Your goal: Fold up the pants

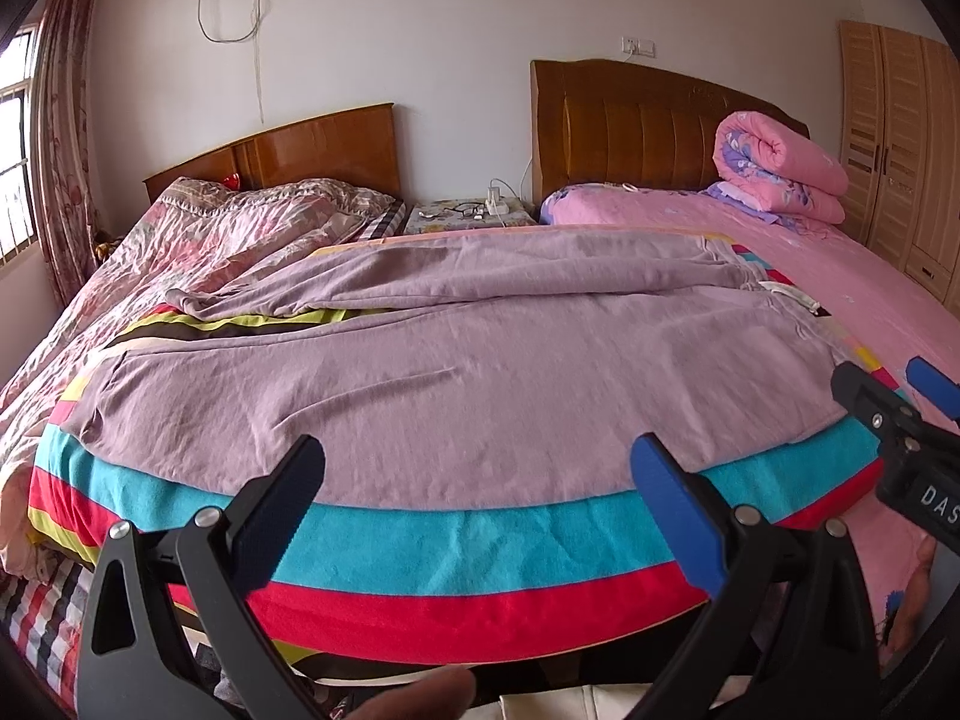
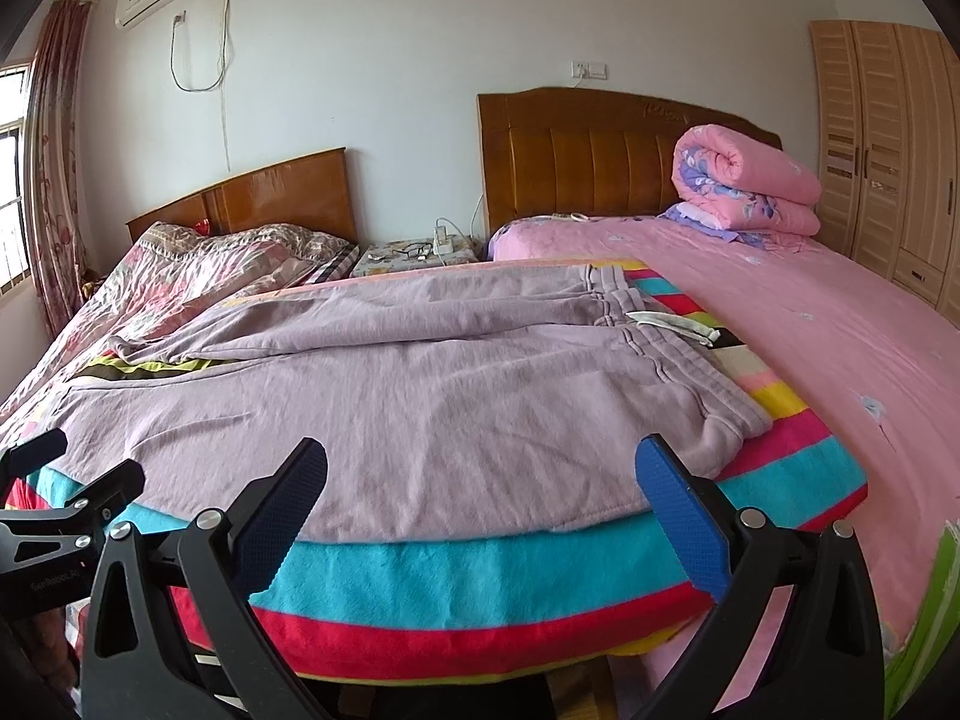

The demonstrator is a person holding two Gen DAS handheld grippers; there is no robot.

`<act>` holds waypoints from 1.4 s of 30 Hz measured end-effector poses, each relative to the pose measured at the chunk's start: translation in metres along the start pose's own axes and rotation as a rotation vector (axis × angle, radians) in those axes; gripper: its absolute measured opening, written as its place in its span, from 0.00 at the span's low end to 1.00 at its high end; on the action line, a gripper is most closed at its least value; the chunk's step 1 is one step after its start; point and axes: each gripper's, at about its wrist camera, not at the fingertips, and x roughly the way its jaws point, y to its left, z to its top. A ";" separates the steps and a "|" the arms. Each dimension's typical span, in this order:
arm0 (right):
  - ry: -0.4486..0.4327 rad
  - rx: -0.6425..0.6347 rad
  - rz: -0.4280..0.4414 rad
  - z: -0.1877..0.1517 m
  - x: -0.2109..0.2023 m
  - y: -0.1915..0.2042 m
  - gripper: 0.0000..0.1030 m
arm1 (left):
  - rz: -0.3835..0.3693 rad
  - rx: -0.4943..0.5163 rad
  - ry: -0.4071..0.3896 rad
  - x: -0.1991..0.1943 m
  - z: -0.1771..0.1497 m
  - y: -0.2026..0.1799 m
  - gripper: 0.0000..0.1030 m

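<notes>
Mauve sweatpants (image 1: 456, 384) lie spread flat on a striped blanket (image 1: 456, 546), waistband with a white drawstring (image 2: 678, 324) to the right, legs running left; the far leg is rumpled. They also show in the right wrist view (image 2: 420, 396). My left gripper (image 1: 477, 486) is open and empty, just short of the pants' near hem. My right gripper (image 2: 480, 489) is open and empty, near the hem close to the waistband corner. It also shows in the left wrist view (image 1: 888, 384). The left gripper shows at the left edge of the right wrist view (image 2: 72, 468).
The striped blanket (image 2: 480, 576) covers a raised surface between two beds. A floral quilt (image 1: 198, 240) lies left, a pink bed (image 1: 870, 288) with a rolled pink quilt (image 1: 780, 174) right. A nightstand (image 1: 468, 216) stands behind. A wardrobe (image 1: 900, 144) stands at far right.
</notes>
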 end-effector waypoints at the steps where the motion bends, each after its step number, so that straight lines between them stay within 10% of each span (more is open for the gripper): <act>1: 0.003 -0.017 0.002 0.007 0.008 -0.002 0.96 | 0.012 0.025 0.013 0.005 0.004 0.000 0.99; 6: 0.006 -0.107 -0.002 0.063 0.059 -0.007 0.96 | 0.177 0.121 -0.030 0.033 0.045 0.012 0.99; 11: 0.090 -0.186 0.104 0.139 0.160 -0.009 0.96 | 0.189 0.075 0.061 0.081 0.110 0.048 0.99; 18: 0.340 -0.381 0.378 0.199 0.352 0.011 0.96 | -0.245 -0.256 0.402 0.190 0.140 0.111 0.99; 27: 0.492 -0.517 0.521 0.219 0.494 0.052 0.85 | -0.380 -0.486 0.252 0.256 0.165 0.128 0.99; 34: 0.590 -0.548 0.605 0.203 0.515 0.053 0.42 | -0.398 -0.390 0.292 0.290 0.198 0.112 0.99; 38: 0.513 -0.655 0.527 0.198 0.486 0.066 0.17 | -0.390 -0.393 0.342 0.314 0.209 0.113 0.99; 42: 0.326 -0.729 0.407 0.199 0.416 0.070 0.14 | -0.422 -0.447 0.445 0.348 0.208 0.112 0.98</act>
